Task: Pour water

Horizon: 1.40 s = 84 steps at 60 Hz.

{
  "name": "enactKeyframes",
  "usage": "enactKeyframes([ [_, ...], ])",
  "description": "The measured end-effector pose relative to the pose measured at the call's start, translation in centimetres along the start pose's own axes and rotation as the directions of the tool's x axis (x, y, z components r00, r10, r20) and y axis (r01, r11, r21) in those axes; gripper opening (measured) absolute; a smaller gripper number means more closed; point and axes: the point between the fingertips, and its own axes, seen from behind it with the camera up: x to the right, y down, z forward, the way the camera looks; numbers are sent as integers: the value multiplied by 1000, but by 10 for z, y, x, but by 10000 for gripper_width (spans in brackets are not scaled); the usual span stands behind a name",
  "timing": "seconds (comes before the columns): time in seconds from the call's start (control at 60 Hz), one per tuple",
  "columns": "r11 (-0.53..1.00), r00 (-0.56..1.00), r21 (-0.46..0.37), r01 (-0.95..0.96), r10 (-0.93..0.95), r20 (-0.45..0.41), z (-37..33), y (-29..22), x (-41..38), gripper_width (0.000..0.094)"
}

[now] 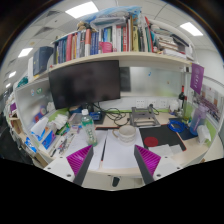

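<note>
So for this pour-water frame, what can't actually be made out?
Gripper view:
- Clear plastic bottle: too small to show water level or cap.
- White bowl-like vessel: contents too small to tell.
- Gripper: open, holding nothing; finger bases cut off below.
- Bookshelf: titles unreadable.

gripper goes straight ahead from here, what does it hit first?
Probably the white bowl just beyond the open gripper, with bare desk between the fingers before it. Depth is uncertain.

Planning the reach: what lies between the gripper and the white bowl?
Only bare white desk, as the gripper view shows. The gripper is open, and the bowl sits just ahead of its fingers.
</note>
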Motion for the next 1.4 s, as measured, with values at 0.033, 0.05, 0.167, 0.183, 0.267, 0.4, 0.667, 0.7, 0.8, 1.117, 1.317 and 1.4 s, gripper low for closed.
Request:
enactKeyframes([
  [0.033,1000,1000,22,1,-1,9,4,1,-15,859],
  [0.05,1000,1000,30,7,-7,17,7,2,-21,859],
  [0.167,995,994,36,90,-92,51,50,17,-51,859],
  [0.183,995,994,40,97,-99,56,58,20,-57,859],
  [0.267,993,992,63,98,-102,73,100,26,-83,859],
  [0.4,993,994,78,93,-96,41,173,30,-106,855],
  [0.667,983,991,134,124,-115,-70,274,15,-120,850],
  [0.7,983,990,137,125,-114,-79,281,14,-121,818],
  [0.8,985,991,134,112,-100,-94,302,16,-120,551],
  [1.117,976,995,209,57,-40,-87,314,4,-117,357],
  [1.317,981,994,161,-110,113,-8,305,-20,-123,306],
  [1.4,928,933,107,-357,349,91,295,-38,-128,307],
])
